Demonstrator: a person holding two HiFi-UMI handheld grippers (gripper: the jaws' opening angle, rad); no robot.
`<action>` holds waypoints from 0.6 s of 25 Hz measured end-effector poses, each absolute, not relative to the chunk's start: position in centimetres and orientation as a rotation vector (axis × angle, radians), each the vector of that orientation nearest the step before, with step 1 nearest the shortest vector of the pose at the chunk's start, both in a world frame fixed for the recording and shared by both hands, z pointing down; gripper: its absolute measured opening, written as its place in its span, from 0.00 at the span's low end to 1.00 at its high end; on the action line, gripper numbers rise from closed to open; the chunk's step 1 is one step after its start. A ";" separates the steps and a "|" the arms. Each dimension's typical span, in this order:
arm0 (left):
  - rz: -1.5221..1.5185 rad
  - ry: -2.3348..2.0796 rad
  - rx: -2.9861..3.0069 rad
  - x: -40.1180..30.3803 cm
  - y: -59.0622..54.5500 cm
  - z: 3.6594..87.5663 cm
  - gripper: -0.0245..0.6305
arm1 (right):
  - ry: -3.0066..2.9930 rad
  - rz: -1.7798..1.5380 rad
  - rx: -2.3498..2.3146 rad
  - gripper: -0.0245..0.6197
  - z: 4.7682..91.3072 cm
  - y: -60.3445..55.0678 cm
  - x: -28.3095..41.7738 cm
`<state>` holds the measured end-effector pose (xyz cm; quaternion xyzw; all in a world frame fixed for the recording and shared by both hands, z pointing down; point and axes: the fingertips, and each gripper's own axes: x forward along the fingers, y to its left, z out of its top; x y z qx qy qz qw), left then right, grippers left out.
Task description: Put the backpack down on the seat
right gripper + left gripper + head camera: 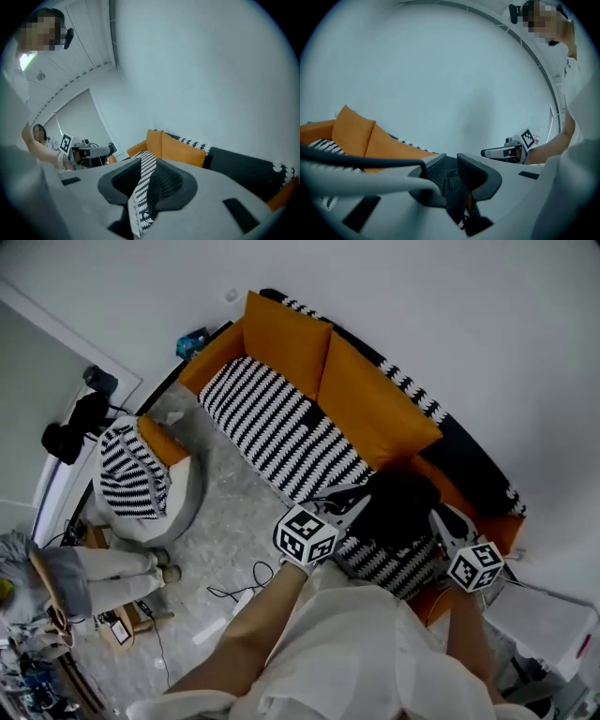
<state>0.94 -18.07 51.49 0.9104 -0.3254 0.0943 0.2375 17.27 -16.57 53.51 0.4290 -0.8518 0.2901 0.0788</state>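
Note:
A black backpack (398, 507) lies on the striped seat (272, 427) at the right end of the orange-backed sofa. Just left of it, my left gripper (361, 501) points toward its side. In the left gripper view this gripper (451, 164) shows its pads apart by a narrow gap, with nothing I can make out between them. At the backpack's right edge stands my right gripper (441, 518). Its jaws (149, 171) are open in the right gripper view, and only the striped seat (143, 187) shows through the gap.
A round striped pouf (141, 479) stands on the floor left of the sofa. A person's legs (112, 568) and some cables (234, 592) are at the lower left. A white box (548, 624) sits at the sofa's right end.

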 end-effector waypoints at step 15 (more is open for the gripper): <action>0.060 -1.049 2.666 -2.0 -17.2 39.3 0.15 | -2.793 0.594 1.335 0.07 42.1 -15.6 15.8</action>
